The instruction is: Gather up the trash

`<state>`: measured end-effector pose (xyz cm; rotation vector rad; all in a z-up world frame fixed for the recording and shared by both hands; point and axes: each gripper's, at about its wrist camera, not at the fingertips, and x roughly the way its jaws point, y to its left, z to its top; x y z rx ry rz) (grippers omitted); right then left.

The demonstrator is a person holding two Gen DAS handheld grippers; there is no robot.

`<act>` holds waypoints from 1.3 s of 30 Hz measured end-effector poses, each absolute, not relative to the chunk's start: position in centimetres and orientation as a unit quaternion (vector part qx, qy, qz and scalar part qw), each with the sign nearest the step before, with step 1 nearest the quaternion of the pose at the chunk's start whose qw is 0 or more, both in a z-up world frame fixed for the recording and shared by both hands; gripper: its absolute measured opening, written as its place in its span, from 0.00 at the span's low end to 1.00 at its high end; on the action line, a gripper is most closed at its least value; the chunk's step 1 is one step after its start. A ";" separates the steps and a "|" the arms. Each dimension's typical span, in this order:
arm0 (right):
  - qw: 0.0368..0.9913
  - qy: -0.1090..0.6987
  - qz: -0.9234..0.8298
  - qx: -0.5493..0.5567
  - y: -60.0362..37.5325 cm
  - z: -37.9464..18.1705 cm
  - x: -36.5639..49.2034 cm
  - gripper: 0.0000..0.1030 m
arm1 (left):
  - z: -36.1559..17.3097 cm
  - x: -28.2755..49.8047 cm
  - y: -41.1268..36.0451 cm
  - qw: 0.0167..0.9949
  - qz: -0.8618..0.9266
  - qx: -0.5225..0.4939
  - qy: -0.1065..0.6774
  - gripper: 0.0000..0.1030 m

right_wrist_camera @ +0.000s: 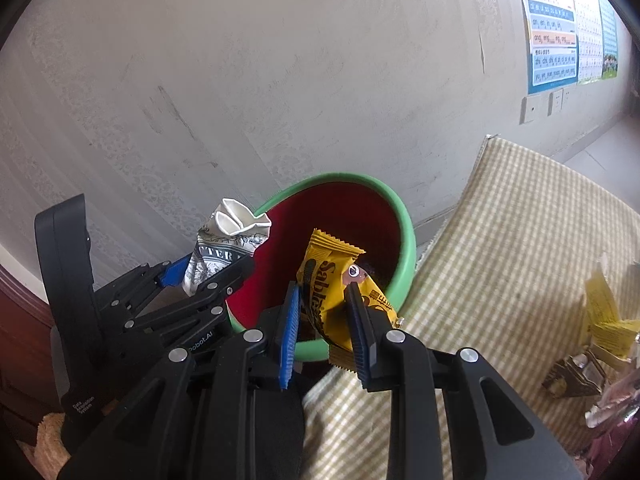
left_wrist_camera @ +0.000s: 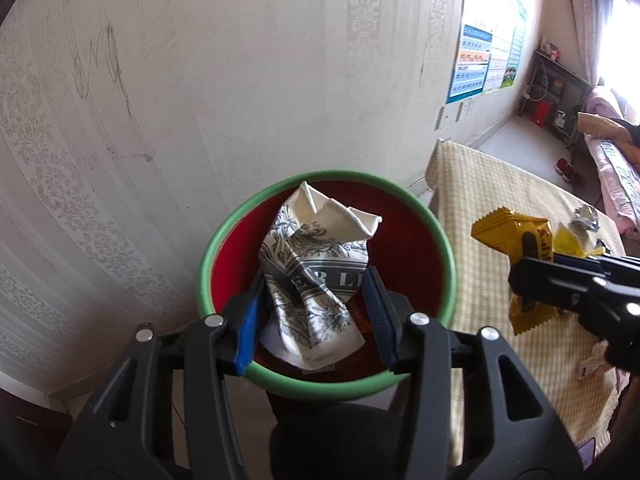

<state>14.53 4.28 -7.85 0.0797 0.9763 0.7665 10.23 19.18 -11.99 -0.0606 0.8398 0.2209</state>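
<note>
Patterned wallpaper backs a red bin (left_wrist_camera: 236, 252) with a green rim, which stands against the wall beside a checked tabletop (left_wrist_camera: 480, 200). Seen from the left wrist, the left hand-held gripper (left_wrist_camera: 316, 312) grasps a crumpled printed paper cup (left_wrist_camera: 316, 256) directly over the bin's mouth; the cup is wide and crushed unevenly, so on release it could catch on the near rim or cling to a pad and tip outward. Seen from the right wrist, the right hand-held gripper (right_wrist_camera: 324, 320) is clenched on a yellow snack wrapper (right_wrist_camera: 332, 280) held above the bin's near edge, partly over the rim rather than its middle. Light and slippery, the wrapper might flutter onto the tabletop if let go there. More wrappers (right_wrist_camera: 600, 320) remain on the tabletop, and the two hand-held grippers are near enough to knock each other.
</note>
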 end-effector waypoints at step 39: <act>0.875 0.395 0.268 0.083 -8.4 -4.9 10.9 0.61 | -11.3 9.7 13.8 0.912 0.047 -0.036 0.407 0.64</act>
